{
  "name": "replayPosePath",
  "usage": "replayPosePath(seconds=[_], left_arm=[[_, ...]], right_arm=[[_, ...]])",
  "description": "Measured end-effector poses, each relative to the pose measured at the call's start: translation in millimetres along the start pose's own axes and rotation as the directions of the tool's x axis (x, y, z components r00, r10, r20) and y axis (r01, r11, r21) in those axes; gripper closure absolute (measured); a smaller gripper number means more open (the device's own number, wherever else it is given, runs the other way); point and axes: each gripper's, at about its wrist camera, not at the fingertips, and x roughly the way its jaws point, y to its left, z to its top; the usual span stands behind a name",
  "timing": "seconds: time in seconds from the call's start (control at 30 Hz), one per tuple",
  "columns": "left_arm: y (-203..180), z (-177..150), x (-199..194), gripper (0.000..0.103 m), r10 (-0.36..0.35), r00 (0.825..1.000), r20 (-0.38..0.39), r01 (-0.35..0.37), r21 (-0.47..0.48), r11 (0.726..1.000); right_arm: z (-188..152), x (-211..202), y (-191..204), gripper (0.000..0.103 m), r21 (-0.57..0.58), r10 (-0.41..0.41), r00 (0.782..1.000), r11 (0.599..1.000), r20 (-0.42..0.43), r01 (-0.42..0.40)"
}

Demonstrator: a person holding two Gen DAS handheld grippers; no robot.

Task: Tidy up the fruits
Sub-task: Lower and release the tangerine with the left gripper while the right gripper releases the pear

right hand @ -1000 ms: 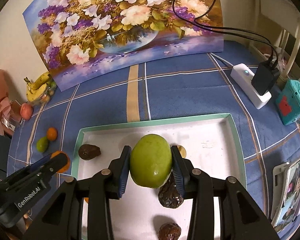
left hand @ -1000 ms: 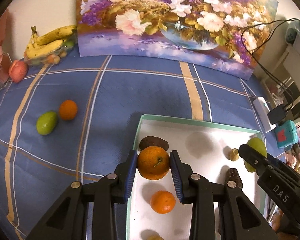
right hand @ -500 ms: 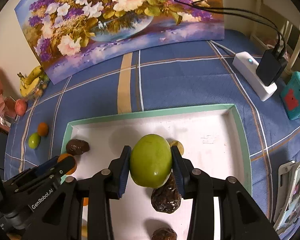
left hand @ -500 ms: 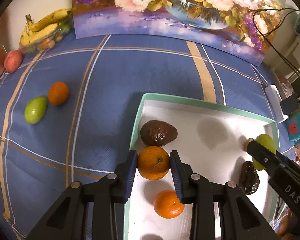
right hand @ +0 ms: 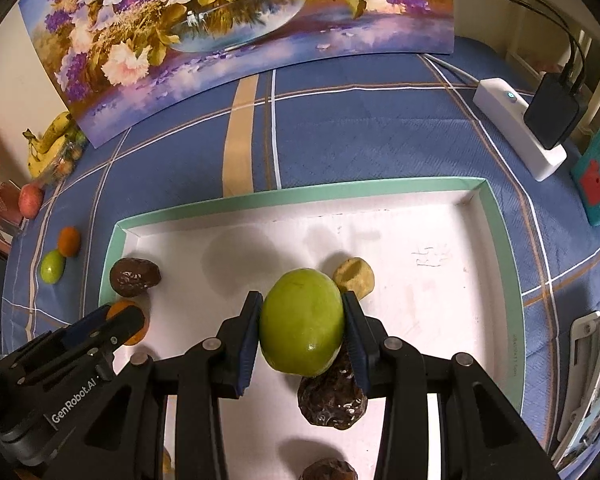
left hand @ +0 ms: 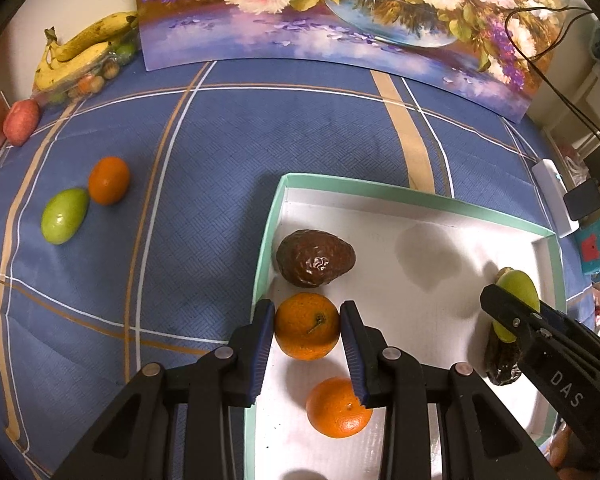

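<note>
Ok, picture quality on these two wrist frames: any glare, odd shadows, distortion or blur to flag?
Left wrist view: strong fisheye bending, dark vignette corners, soft shadows on the tray floor, glare spots on the dark wrinkled fruit; the held orange is sharp. Right wrist view: same curvature, a small highlight on the held green fruit, warm dim lighting, no motion blur.

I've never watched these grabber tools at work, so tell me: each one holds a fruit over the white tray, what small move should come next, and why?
Probably lower both a little further, then open. The left gripper is clamped on an orange beside the dark avocado, the right gripper on a green fruit, both above the tray floor. Whether either fruit touches down yet is unclear.
</note>
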Motion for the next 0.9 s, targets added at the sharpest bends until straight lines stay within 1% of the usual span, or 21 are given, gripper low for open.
replayPosePath(seconds=[0.43,0.5,0.57,0.7,0.9], left_arm=[[-1,0,1,0.065,-0.001,1.000,-0.013,0.001,0.013,1.000],[-2,1,0,0.064,-0.003,1.000,-0.011,0.003,0.017,1.000],[-2,1,-2,0.059,-0.015,1.000,-0.006,0.015,0.015,1.000],[-2,2,-9,0.059,-0.017,1.000,0.011,0.016,0.016,1.000],[0,6,-28,0.058,-0.032,0.998,0.056,0.031,0.008,0.999]], right_arm=[[1,2,2,0.062,-0.004,-0.008,1.000,1.000,-0.009,0.008],[1,2,1,0.062,-0.003,-0.004,1.000,1.000,-0.009,0.004],[0,1,2,0.062,-0.006,-0.007,1.000,1.000,-0.007,0.007],[2,-10,3,0.062,-0.009,-0.004,1.000,1.000,0.020,0.004],[7,-32,3,0.062,-0.007,-0.001,0.998,1.000,0.070,0.001]])
